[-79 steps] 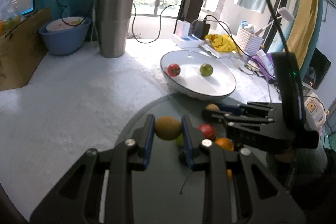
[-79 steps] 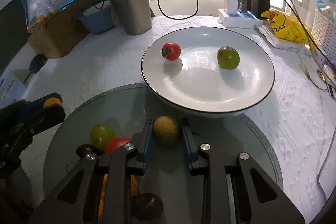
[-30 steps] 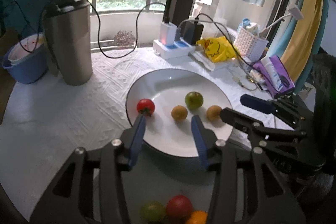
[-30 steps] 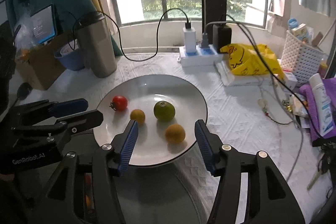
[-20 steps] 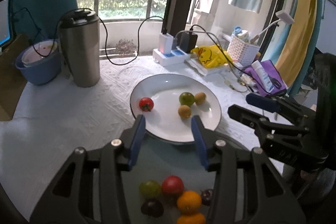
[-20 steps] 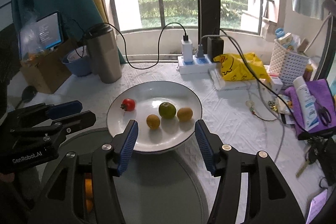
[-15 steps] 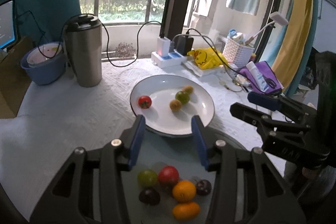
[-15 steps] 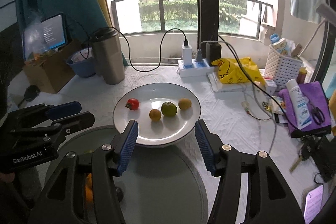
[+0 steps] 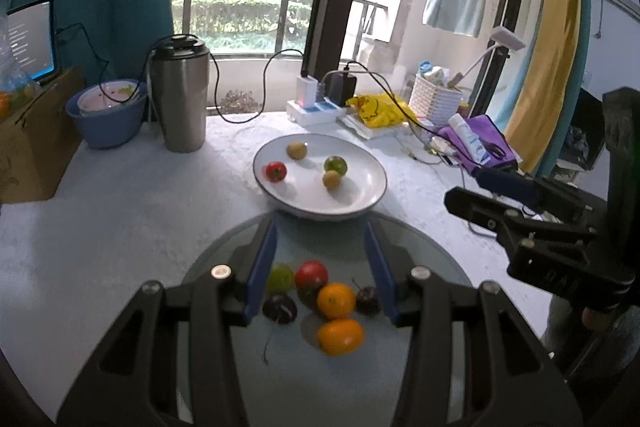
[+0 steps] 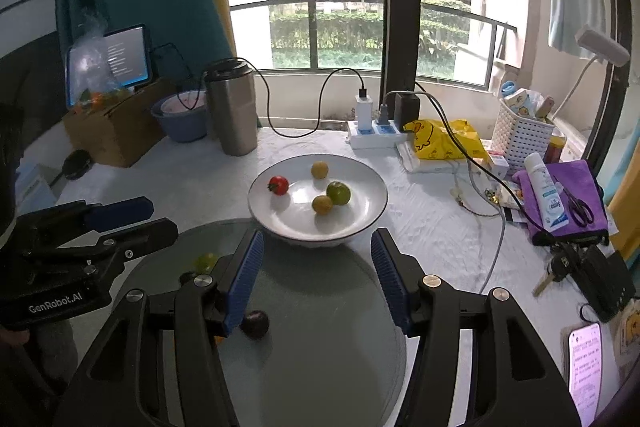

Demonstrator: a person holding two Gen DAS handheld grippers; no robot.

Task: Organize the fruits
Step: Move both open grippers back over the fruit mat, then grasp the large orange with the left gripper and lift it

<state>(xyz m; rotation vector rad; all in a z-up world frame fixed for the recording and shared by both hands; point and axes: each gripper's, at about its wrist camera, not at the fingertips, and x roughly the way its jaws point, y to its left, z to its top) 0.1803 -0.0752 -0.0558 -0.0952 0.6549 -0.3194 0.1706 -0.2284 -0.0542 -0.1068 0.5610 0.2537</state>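
**Both grippers hang empty over the fruit**

The left gripper (image 9: 322, 259) has its fingers (image 9: 262, 267) spread apart with nothing pinched. Seen between them, lower down on a round glass plate (image 9: 420, 251), lies a small pile of fruit. From left to right there is a green fruit (image 9: 280, 277), a dark plum (image 9: 279, 308), a red tomato (image 9: 311, 274), an orange (image 9: 336, 300) with a second orange (image 9: 340, 336) just nearer, and another dark fruit (image 9: 367, 301). None of them touches the fingers.

Farther away on the counter (image 9: 100, 211) sits the white bowl (image 9: 372, 183), touching the far edge of the glass plate. In it, left to right, are a small red tomato (image 9: 276, 171), a brown fruit (image 9: 297, 150) at the far side, another brown fruit (image 9: 331, 179), and a green fruit (image 9: 335, 165) touching it.

The right gripper (image 10: 316, 275) is on the right side. Its fingers (image 10: 390, 281) are spread apart too and hold nothing. The white bowl (image 10: 372, 211) shows just past its fingertips. A dark plum (image 10: 255, 323) lies beside its left finger on the glass.

A steel cup (image 9: 179, 95) stands at the far left of the counter.
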